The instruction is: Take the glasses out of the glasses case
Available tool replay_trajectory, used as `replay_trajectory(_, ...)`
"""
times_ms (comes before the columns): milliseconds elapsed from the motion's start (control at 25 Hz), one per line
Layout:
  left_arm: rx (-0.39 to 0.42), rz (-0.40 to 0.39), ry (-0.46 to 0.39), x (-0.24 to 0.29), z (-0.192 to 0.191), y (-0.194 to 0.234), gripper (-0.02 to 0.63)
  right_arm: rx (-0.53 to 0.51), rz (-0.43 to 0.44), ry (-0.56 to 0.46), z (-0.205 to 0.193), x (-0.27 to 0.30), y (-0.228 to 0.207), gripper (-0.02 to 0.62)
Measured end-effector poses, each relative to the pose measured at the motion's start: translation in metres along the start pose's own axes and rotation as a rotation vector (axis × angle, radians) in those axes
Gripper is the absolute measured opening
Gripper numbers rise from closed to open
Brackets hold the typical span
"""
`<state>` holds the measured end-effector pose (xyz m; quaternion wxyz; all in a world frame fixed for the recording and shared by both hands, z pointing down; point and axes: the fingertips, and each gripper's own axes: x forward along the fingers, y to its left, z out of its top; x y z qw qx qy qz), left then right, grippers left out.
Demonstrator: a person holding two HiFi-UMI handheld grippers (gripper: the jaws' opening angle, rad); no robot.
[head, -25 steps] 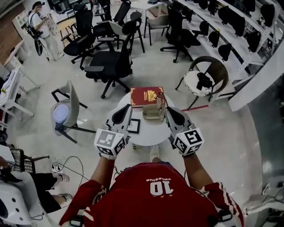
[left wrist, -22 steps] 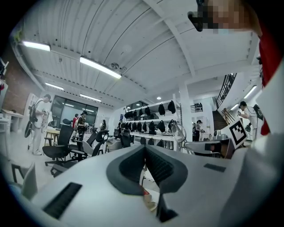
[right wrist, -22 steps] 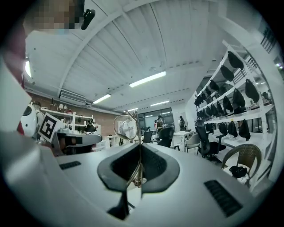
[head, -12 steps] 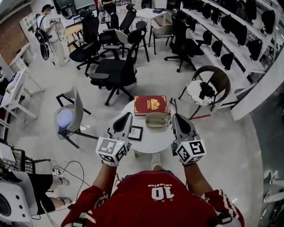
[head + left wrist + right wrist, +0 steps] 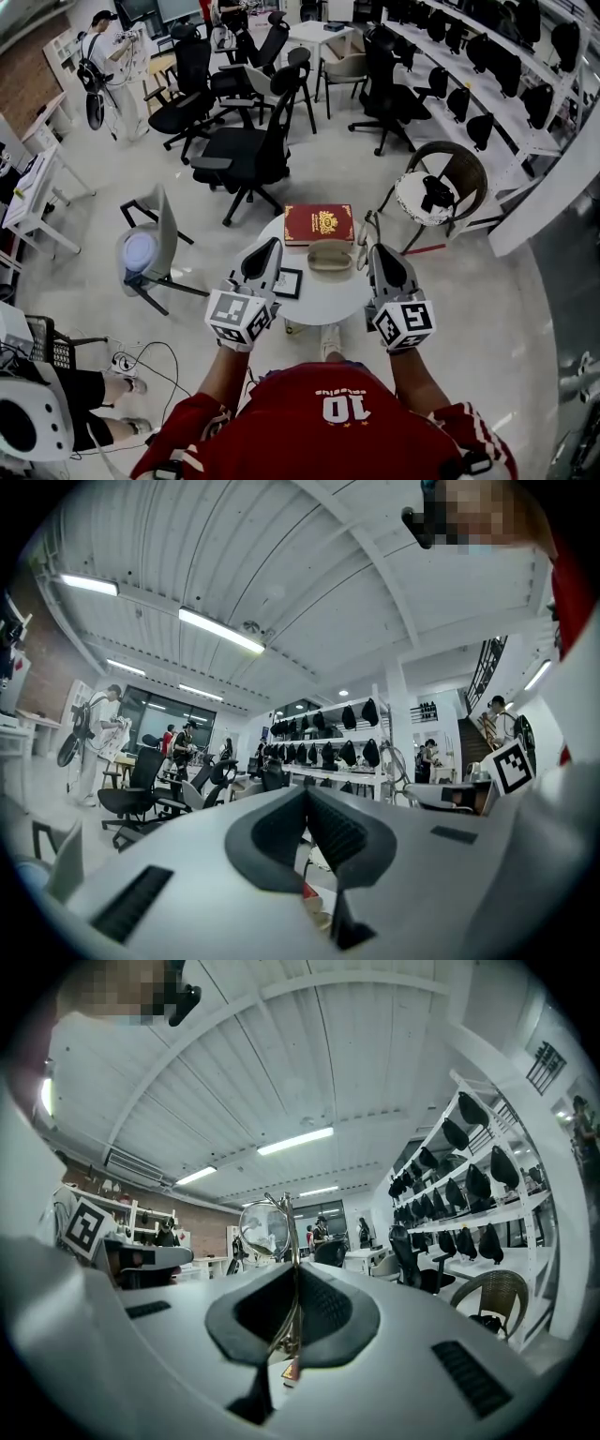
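A beige glasses case (image 5: pixel 330 254) lies on the small round white table (image 5: pixel 319 292), in front of a red book (image 5: pixel 319 223). My right gripper (image 5: pixel 373 247) hovers just right of the case and is shut on thin metal-framed glasses (image 5: pixel 363 228). In the right gripper view, the gold frame runs up between the closed pads (image 5: pixel 319 1309) of my right gripper (image 5: pixel 295 1277), and one round lens (image 5: pixel 263 1228) stands above them. My left gripper (image 5: pixel 268 246) is left of the case, apart from it. In the left gripper view its jaws (image 5: pixel 306 797) are shut with nothing between them.
A small black picture frame (image 5: pixel 286 281) lies on the table by the left gripper. A grey chair (image 5: pixel 145 246) stands to the left, a wicker chair (image 5: pixel 441 183) to the right, and black office chairs (image 5: pixel 239 150) beyond the table. Shelves line the right wall.
The right gripper has carried the glasses from above the case to its right side and slightly up. The left gripper has stayed beside the case.
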<state>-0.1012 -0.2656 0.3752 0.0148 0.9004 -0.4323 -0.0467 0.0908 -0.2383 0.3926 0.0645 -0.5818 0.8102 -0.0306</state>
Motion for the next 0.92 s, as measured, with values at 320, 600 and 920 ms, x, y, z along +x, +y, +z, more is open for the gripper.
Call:
replay_trajectory(320, 0.006, -0.005, 0.0, 0.0019, -0.0003, -0.004, 0.009, 0.003, -0.022, -0.004, -0.0012, -0.0058, -0.008, 0.026)
replay_trajectory(600, 0.011, -0.002, 0.002, 0.0018, 0.0015, -0.0069, 0.009, 0.004, -0.022, -0.005, 0.0013, -0.0085, -0.0089, 0.026)
replay_trajectory(920, 0.011, -0.002, 0.004, 0.0017, -0.0004, -0.0081, 0.009, 0.007, -0.022, -0.004, -0.0012, -0.0101, -0.0094, 0.026)
